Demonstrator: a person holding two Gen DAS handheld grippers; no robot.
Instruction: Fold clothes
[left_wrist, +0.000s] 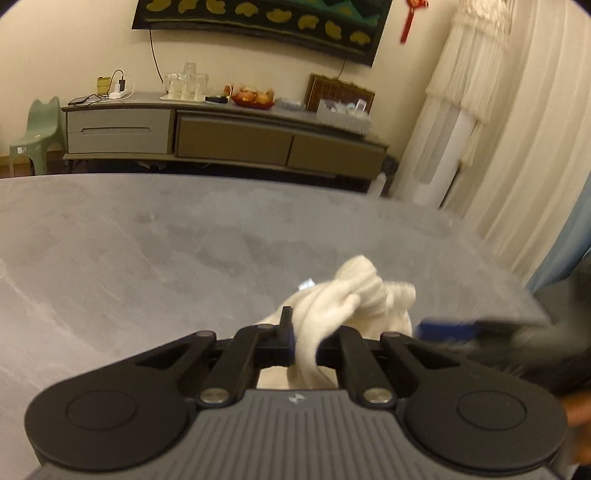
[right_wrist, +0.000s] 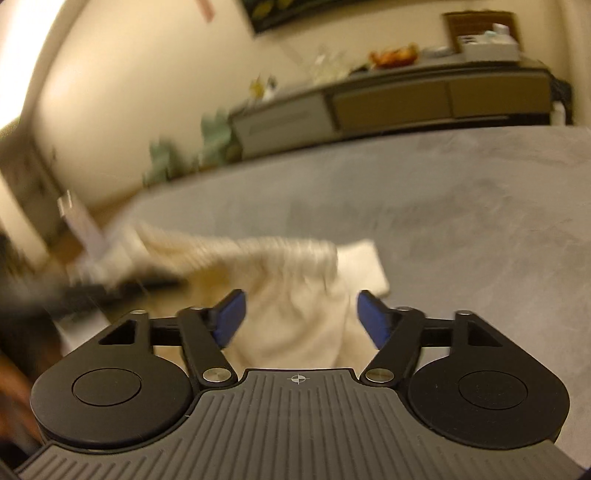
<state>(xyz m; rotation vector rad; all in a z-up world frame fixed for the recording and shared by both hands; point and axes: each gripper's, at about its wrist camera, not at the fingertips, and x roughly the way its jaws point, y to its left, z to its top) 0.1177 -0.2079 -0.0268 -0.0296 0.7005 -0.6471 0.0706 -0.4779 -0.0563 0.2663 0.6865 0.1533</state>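
Cream ribbed knit garment (left_wrist: 354, 295) lies bunched on the grey stone-look bench (left_wrist: 147, 251), near its right edge in the left wrist view. The left hand-held gripper (left_wrist: 303, 339) is clenched on a fold of that cloth, which spills out over its black fingers and drapes back toward the camera. In the right wrist view the right hand-held gripper (right_wrist: 301, 319) stands released, its blue pads (right_wrist: 231, 317) wide apart on either side of the hanging cloth, apparently not touching it, though motion blur makes this hard to judge. A flat part of the garment rests on the bench just beyond. Behind the bench, a long low grey and brown sideboard (left_wrist: 229, 136) stands against the cream wall, with a pale green plastic stool (left_wrist: 37, 133) beside it.
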